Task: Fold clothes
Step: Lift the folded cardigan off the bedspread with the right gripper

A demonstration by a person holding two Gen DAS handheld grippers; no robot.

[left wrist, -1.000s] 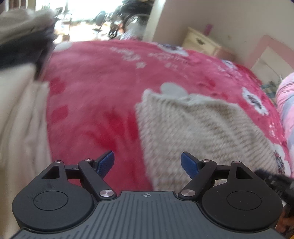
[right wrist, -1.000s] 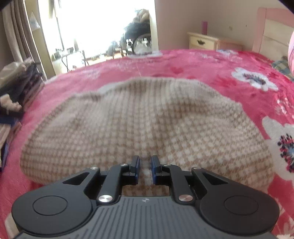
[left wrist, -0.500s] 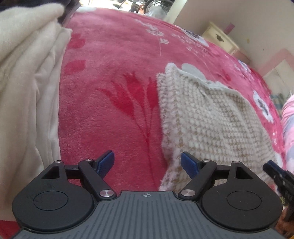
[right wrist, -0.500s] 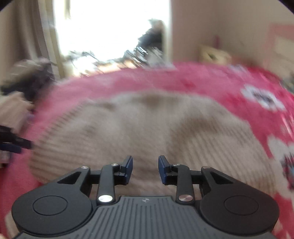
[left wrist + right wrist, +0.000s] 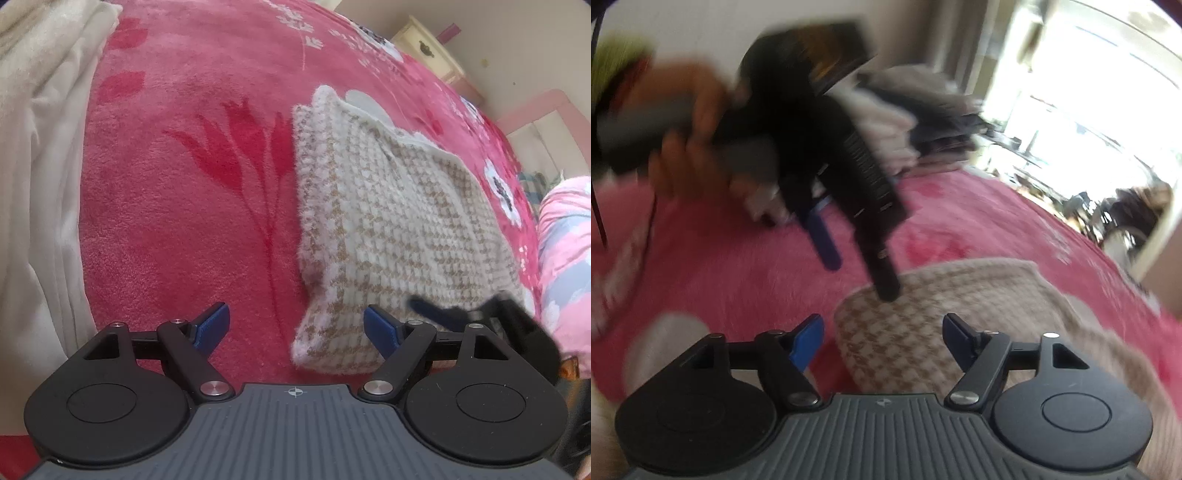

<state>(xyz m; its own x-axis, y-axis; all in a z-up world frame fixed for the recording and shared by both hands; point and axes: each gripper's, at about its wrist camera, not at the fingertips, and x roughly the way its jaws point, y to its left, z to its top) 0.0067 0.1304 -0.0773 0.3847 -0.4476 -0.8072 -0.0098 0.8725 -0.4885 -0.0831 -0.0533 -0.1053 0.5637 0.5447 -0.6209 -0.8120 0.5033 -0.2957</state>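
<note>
A folded beige houndstooth knit sweater (image 5: 388,206) lies on the red flowered bed blanket (image 5: 184,184). My left gripper (image 5: 297,325) is open just above the blanket, and the sweater's near left corner sits between its jaws, closer to the right finger, untouched. My right gripper (image 5: 882,332) hovers over the sweater's (image 5: 960,295) corner with its jaws opening and no cloth pinched. It shows as a dark blur (image 5: 465,310) at the sweater's near right side. In the right wrist view the left gripper (image 5: 857,266), held by a hand (image 5: 687,122), points down at the same corner.
A pile of cream fabric (image 5: 44,184) lies along the blanket's left side. A stack of folded clothes (image 5: 923,122) stands beyond the left gripper. A pink patterned quilt (image 5: 565,258) is at the right, and a cream nightstand (image 5: 428,48) stands behind the bed.
The right gripper went from nearly shut to wide open and swung and rolled left, now facing the left gripper. The left gripper tipped down toward the sweater's corner, then held still.
</note>
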